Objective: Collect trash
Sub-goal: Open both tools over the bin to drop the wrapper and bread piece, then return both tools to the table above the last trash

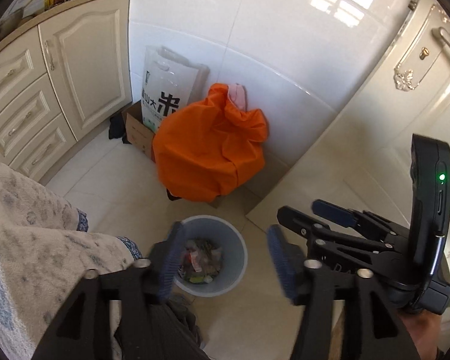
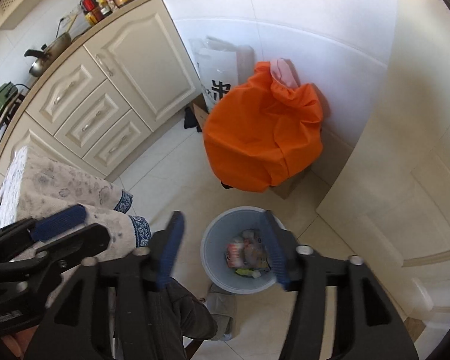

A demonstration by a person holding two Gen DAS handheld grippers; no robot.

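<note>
- The left gripper (image 1: pixel 222 258) is a black plastic frame with triangular cut-outs and round silver bolts at its joints.
- Its fingers (image 1: pixel 171 264) wear ribbed dark-blue pads.
- The right gripper (image 2: pixel 222 252) has the same black frame, silver bolts and blue ribbed pads.
- A black camera body (image 1: pixel 432 219) with a small lit green lamp sits on the right gripper.
- A sliver of bare skin (image 1: pixel 426 333) shows under that gripper.
- Dark trousers and a grey shoe (image 2: pixel 222 309) appear below.
</note>
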